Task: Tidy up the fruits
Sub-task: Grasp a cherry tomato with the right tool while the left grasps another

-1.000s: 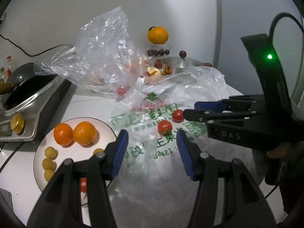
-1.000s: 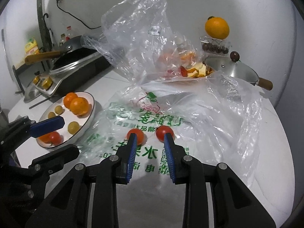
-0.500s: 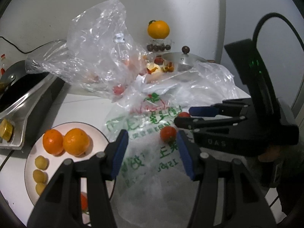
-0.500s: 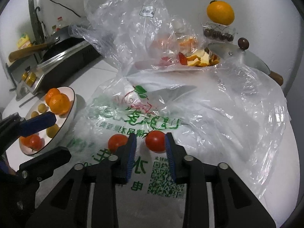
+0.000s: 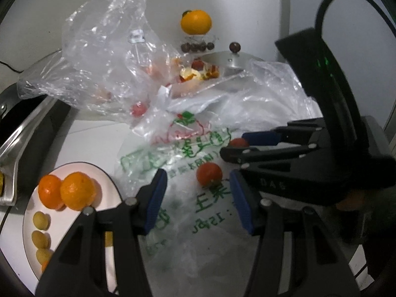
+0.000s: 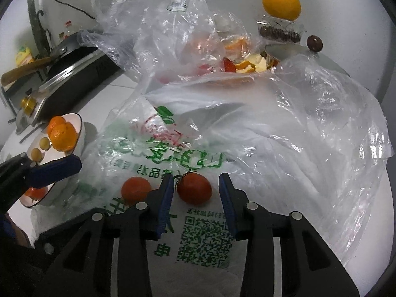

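Two cherry tomatoes lie loose on the printed plastic bag [image 6: 198,235]. One tomato [image 6: 194,188] sits between the blue pads of the right gripper [image 6: 195,198], whose jaws have just been opening and now stand spread around it, close on its left side but not pressing. The second tomato [image 6: 135,190] rests just outside that claw's left finger; in the left wrist view it lies a little ahead of the left gripper [image 5: 195,198], which is also spread and holds nothing. Further off to the left, beside the left claw, the white plate [image 5: 71,170] already carries two oranges [image 5: 76,190], several small yellow fruits [image 5: 40,220] and a red one, so sorting looks partly done. Beyond, a crumpled clear bag [image 6: 153,29] with more red fruit inside, and a large orange [image 6: 281,3] by the wall, seem left to gather.
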Action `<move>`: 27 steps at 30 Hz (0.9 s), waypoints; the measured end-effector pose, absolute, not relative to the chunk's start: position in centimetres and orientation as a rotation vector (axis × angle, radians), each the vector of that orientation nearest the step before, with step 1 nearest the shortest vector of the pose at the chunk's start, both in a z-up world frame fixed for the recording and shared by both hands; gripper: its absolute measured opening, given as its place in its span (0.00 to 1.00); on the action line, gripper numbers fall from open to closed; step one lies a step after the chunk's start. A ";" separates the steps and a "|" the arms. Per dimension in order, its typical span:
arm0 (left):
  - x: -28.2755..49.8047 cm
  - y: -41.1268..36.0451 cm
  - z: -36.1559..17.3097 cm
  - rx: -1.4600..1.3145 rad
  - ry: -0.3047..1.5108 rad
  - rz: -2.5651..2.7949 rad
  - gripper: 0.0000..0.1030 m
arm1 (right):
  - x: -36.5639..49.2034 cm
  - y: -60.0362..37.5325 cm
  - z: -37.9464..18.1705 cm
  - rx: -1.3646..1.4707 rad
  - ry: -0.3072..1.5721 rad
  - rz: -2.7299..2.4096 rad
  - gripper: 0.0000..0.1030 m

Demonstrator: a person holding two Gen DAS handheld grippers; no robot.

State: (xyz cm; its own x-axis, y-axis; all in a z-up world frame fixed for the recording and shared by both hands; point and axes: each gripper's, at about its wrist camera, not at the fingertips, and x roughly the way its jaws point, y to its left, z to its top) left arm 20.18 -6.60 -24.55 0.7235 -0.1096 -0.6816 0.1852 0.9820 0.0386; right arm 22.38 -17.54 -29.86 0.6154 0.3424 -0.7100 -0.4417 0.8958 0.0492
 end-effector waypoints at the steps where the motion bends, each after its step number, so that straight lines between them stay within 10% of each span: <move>1: 20.3 -6.8 -24.7 0.114 0.753 -0.167 0.53 | 22.4 -17.6 -29.9 -0.132 0.791 0.453 0.37; 20: 24.2 -9.0 -26.4 0.097 0.867 -0.181 0.52 | 20.3 -21.8 -28.0 0.016 0.663 0.484 0.30; 27: 24.6 -8.7 -26.7 0.085 0.881 -0.157 0.33 | 20.0 -22.7 -28.0 0.031 0.653 0.485 0.30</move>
State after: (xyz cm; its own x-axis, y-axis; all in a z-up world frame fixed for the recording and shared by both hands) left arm 24.59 -8.66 -26.68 0.6260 -0.1023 -0.7731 0.1719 0.9851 0.0089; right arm 19.95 -22.70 -27.96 0.6871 0.4429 -0.5760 -0.4235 0.8882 0.1779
